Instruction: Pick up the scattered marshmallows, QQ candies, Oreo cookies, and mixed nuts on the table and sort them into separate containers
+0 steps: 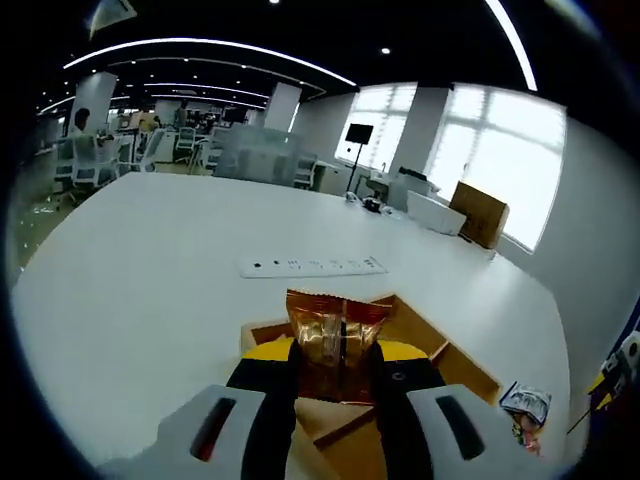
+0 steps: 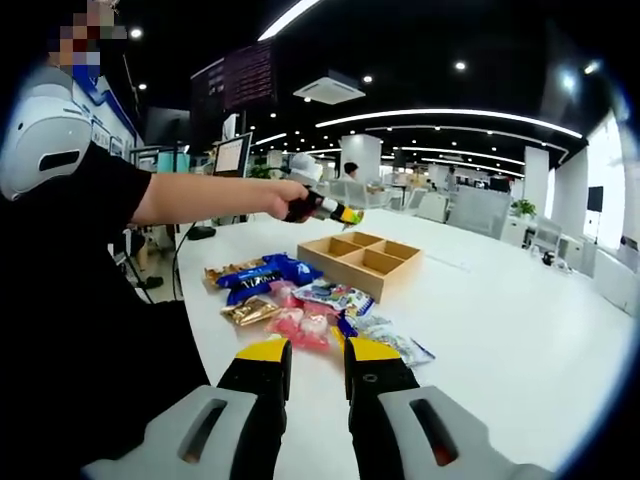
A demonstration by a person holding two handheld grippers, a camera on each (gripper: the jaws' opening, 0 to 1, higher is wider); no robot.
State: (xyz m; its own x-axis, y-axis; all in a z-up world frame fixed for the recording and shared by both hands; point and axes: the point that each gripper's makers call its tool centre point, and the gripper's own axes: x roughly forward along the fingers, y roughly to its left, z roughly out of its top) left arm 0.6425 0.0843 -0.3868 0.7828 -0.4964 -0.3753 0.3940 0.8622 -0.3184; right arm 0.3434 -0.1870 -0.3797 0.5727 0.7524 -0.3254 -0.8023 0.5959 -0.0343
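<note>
The left gripper (image 1: 337, 362) is clamped on a crinkly orange-brown foil snack packet (image 1: 336, 340) above the compartmented wooden tray (image 1: 455, 362). The right gripper (image 2: 307, 368), jaws slightly apart, hovers with glossy candy wrappers (image 2: 300, 322) at 12 o'clock.

Desk: a wide white desk (image 1: 150, 280), smooth and glossy, with a white power strip (image 1: 313, 266) lying flat on it.
Ceiling: dark, with long curved light strips (image 1: 200, 45) and small round spotlights (image 2: 460, 66).
Windows: tall bright windows (image 1: 500, 150) along one wall, daylight pouring in.
Columns: white pillars (image 1: 282, 105) stand across the open office.
Furniture: white office chairs (image 1: 85, 160) and further desks far back; a brown cardboard box (image 1: 480, 212) near the windows.
Screens: a dark monitor on a stand (image 1: 358, 135).
Plant: a green potted plant (image 2: 523, 208) in the distance.
</note>
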